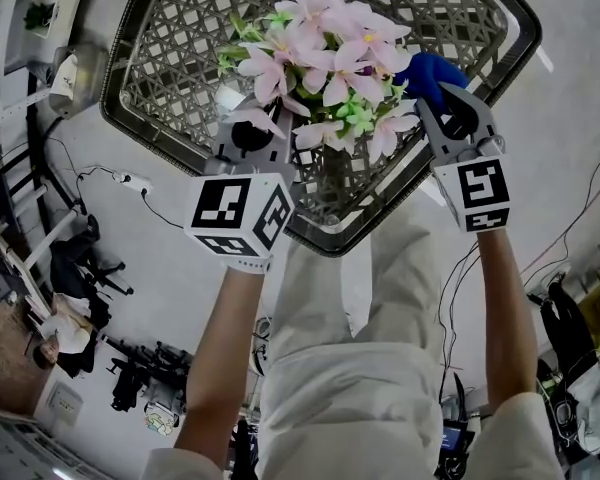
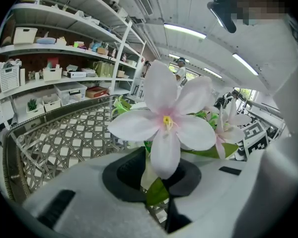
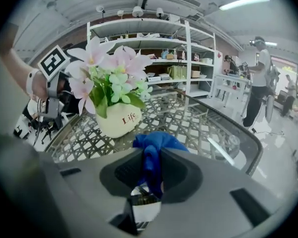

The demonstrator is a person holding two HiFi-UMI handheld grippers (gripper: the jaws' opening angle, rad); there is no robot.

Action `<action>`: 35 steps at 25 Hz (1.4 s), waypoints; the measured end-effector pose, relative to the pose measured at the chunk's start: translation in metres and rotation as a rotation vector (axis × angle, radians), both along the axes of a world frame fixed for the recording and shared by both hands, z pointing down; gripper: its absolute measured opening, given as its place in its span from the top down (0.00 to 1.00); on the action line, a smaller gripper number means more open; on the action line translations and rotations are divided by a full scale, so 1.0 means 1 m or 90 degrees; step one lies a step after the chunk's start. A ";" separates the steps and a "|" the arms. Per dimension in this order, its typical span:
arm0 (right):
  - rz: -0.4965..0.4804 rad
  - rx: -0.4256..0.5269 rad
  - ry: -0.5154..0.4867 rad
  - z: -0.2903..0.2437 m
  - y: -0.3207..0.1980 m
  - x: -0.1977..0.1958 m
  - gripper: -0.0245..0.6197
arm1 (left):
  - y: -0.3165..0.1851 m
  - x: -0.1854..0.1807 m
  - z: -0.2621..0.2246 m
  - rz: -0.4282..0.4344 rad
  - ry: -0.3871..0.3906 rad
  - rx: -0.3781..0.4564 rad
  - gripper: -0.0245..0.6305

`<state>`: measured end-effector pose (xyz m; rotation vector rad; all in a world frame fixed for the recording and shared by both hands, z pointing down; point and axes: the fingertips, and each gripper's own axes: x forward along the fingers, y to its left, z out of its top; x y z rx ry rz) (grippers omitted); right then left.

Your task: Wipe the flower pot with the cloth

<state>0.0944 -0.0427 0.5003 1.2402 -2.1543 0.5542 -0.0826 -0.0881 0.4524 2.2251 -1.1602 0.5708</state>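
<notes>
A white flower pot [image 3: 118, 120] with pink flowers [image 1: 330, 63] stands upright on a lattice-topped table [image 1: 130, 118]. In the head view the blooms hide the pot. My left gripper [image 1: 258, 128] is at the plant's left side, and its jaws [image 2: 156, 182] are shut on a pale stem and green leaf [image 2: 156, 192] below a large pink flower [image 2: 164, 123]. My right gripper [image 1: 448, 108] is right of the flowers, shut on a bunched blue cloth [image 3: 154, 148]. The cloth [image 1: 427, 71] sticks out past the jaws, a short way from the pot and not touching it.
The table's metal rim [image 3: 248, 143] curves around the right side. Shelves with boxes [image 2: 54, 73] line the wall behind. A person [image 3: 258, 83] stands at the far right. Cables and gear [image 1: 130, 368] lie on the floor below the table's near edge.
</notes>
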 end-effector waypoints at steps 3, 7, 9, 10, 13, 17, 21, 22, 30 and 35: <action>-0.008 0.026 -0.036 -0.010 -0.012 -0.011 0.81 | -0.001 0.001 0.000 0.005 0.004 0.000 0.86; -0.002 0.051 -0.092 -0.018 -0.037 -0.030 0.81 | -0.002 -0.004 -0.001 0.005 -0.005 0.005 0.86; 0.010 0.053 -0.127 -0.020 -0.048 -0.035 0.81 | -0.001 -0.005 0.000 0.007 -0.005 0.003 0.86; 0.016 0.057 -0.147 -0.023 -0.055 -0.036 0.81 | -0.001 -0.004 0.000 0.009 -0.005 0.004 0.86; 0.020 0.061 -0.205 -0.029 -0.067 -0.046 0.81 | -0.001 -0.002 0.000 0.016 -0.006 0.003 0.86; -0.014 0.048 -0.232 -0.028 -0.060 -0.063 0.81 | -0.001 -0.003 0.000 0.011 -0.008 0.001 0.86; -0.017 0.037 -0.261 -0.034 -0.044 -0.069 0.81 | -0.002 -0.004 -0.001 0.003 0.004 0.002 0.86; -0.017 0.035 -0.266 -0.036 -0.040 -0.069 0.81 | -0.002 -0.003 -0.001 0.002 0.006 0.003 0.86; -0.040 0.021 -0.288 -0.041 -0.008 -0.078 0.81 | -0.002 -0.003 -0.001 0.005 -0.012 0.006 0.86; -0.056 0.018 -0.294 -0.042 0.007 -0.085 0.81 | -0.004 -0.003 -0.002 0.007 -0.019 0.010 0.86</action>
